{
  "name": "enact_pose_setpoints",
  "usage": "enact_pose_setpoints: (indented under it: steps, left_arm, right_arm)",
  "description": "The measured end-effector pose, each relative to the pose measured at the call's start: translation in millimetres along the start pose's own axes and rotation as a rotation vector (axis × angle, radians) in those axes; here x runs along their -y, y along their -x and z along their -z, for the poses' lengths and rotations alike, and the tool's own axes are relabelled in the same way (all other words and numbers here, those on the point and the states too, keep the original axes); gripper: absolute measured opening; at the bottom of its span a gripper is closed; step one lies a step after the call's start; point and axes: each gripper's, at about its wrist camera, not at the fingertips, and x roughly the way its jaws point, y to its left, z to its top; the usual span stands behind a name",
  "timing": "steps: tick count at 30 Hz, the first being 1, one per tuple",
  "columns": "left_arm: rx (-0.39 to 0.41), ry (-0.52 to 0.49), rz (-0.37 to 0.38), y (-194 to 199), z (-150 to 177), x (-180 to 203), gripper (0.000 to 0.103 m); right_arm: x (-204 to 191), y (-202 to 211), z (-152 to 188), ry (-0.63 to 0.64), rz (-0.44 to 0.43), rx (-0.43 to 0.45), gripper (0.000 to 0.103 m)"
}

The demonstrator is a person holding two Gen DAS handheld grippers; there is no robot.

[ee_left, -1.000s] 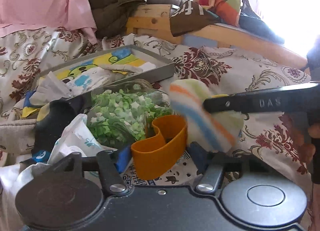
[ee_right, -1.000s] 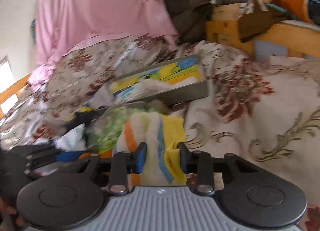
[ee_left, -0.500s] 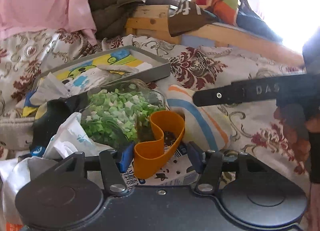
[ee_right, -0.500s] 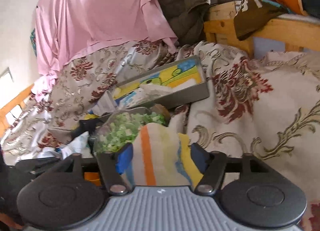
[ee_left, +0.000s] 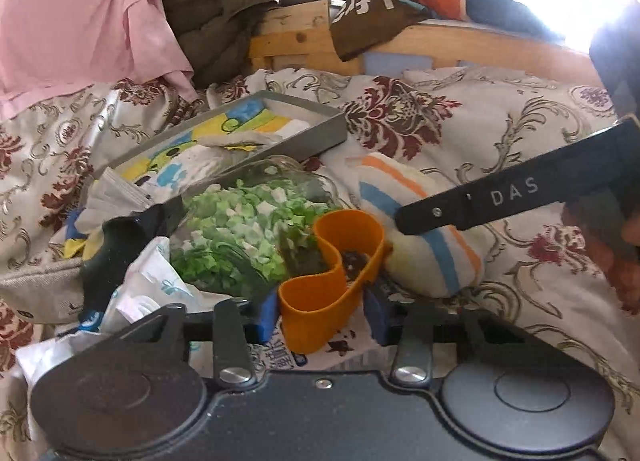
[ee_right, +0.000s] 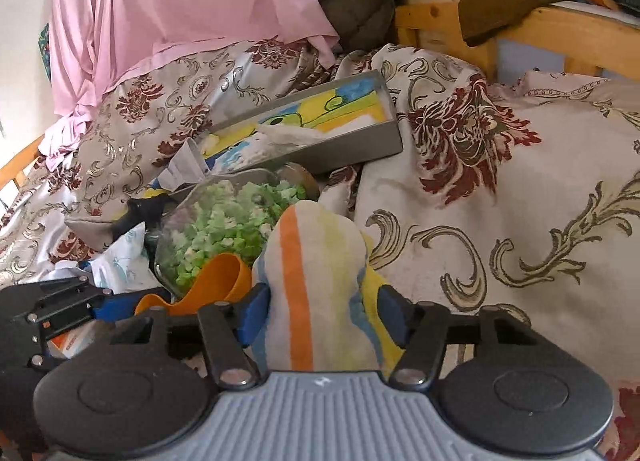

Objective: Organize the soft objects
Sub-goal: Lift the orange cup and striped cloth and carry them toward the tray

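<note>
A striped cloth bundle (ee_left: 440, 269), white with orange, blue and yellow bands, lies on the flowered bedspread (ee_left: 520, 133). In the right wrist view the bundle (ee_right: 312, 261) sits between the pads of my right gripper (ee_right: 324, 313). Its jaws are closing and stand wide around the puffy cloth without squeezing it. One black finger (ee_left: 480, 205) of that gripper crosses the bundle in the left wrist view. My left gripper (ee_left: 322, 317) is closing on a bent orange silicone cup (ee_left: 320, 301), pads touching both its sides. The cup (ee_right: 216, 281) also shows beside the bundle.
Just beyond the grippers lie a clear bag of green and white bits (ee_left: 240, 229), a black sock (ee_left: 116, 245), white packets (ee_left: 156, 281) and a grey tray (ee_left: 320, 133) holding colourful cloth. A wooden bed frame (ee_left: 288, 41) and piled clothes stand behind. A hand (ee_left: 624, 273) is at the right edge.
The striped bundle went from lifted and pinched in my right gripper to lying on the bedspread, with those jaws spread wider. My left jaws narrowed on the orange cup.
</note>
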Motion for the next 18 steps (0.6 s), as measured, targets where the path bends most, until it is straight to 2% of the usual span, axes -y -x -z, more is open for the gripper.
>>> enact_pose_setpoints:
  steps: [3, 8, 13, 15, 18]
  left_arm:
    - [0.001, 0.003, 0.008, 3, -1, 0, 0.04]
    - [0.003, -0.03, 0.031, 8, 1, 4, 0.04]
    - [-0.015, -0.053, 0.013, -4, -3, 10, 0.047]
    - [-0.026, -0.062, 0.001, -8, -5, 10, 0.045]
    - [-0.039, -0.062, 0.002, -9, -9, 10, 0.037]
  right_arm:
    - [2, -1, 0, -0.007, -0.002, -0.006, 0.059]
    - [-1, -5, 1, 0.003, -0.031, -0.046, 0.059]
    - [1, -9, 2, -0.002, -0.033, -0.063, 0.059]
    - [1, -11, 3, -0.002, -0.04, -0.067, 0.051]
    - [-2, -12, 4, 0.02, -0.051, -0.069, 0.04]
